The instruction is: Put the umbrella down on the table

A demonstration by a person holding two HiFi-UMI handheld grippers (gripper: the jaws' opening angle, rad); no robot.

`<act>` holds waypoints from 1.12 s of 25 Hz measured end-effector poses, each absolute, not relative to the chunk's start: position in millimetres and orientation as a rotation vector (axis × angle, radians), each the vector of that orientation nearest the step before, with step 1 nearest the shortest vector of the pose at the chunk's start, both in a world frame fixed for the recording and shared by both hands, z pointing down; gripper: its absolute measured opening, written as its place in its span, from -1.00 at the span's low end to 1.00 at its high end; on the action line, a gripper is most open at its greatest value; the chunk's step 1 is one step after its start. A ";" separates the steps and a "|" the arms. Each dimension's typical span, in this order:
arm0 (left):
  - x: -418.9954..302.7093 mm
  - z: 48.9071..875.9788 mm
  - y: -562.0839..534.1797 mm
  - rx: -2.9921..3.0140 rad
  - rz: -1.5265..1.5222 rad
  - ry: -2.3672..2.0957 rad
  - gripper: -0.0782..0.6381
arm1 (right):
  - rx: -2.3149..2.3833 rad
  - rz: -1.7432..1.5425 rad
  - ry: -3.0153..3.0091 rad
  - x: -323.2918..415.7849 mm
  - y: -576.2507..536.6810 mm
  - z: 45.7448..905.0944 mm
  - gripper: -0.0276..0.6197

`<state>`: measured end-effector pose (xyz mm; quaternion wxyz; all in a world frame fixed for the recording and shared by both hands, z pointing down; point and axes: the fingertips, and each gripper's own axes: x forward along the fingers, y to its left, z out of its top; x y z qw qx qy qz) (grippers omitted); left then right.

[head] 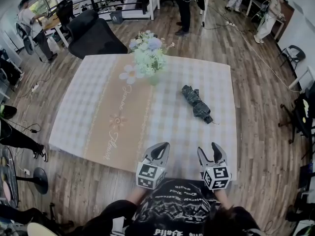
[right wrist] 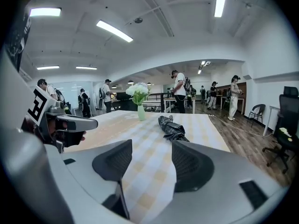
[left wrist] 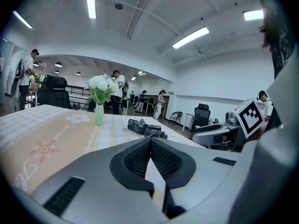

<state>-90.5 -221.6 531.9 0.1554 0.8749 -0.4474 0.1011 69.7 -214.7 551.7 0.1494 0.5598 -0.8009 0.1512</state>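
Jaws on my left gripper (left wrist: 150, 141) are pressed together, ribbed pads meeting at the tips, nothing caught between them. On my right gripper (right wrist: 150, 148) the jaws stand spread, and all I get through the gap is checked tablecloth (right wrist: 154, 169), so they grip nothing.

From the head view, both grippers sit side by side at the near edge of the table (head: 98, 97), left gripper (head: 160, 150) and right gripper (head: 208, 151) pointing across it.

And there's the umbrella (head: 196, 102): folded, dark, lying flat on the table's right half, angled so one end points toward the near right corner. It's well apart from both pairs of jaws, beyond my right gripper. In the right gripper view the umbrella (right wrist: 172, 127) lies ahead of the open jaws; in the left gripper view the umbrella (left wrist: 145, 128) shows just above the closed tips.

Left of the umbrella, near the far edge, a pale green vase (head: 153, 78) stands upright with white and pastel flowers (head: 149, 53). A black office chair (head: 93, 36) sits behind the table's far left corner.
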 end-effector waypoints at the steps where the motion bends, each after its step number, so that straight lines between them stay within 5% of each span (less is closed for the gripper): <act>1: -90.5 530.9 -221.3 2.510 0.289 -1.283 -0.73 | 1.621 0.436 -2.307 69.9 -214.8 549.3 -0.11; 14: -93.8 524.2 -223.0 2.533 0.259 -1.288 -0.73 | 1.647 0.400 -2.286 66.4 -214.1 542.2 -0.88; 28: -86.7 522.8 -223.4 2.556 0.275 -1.269 -0.73 | 1.632 0.382 -2.291 55.8 -216.8 541.5 -0.89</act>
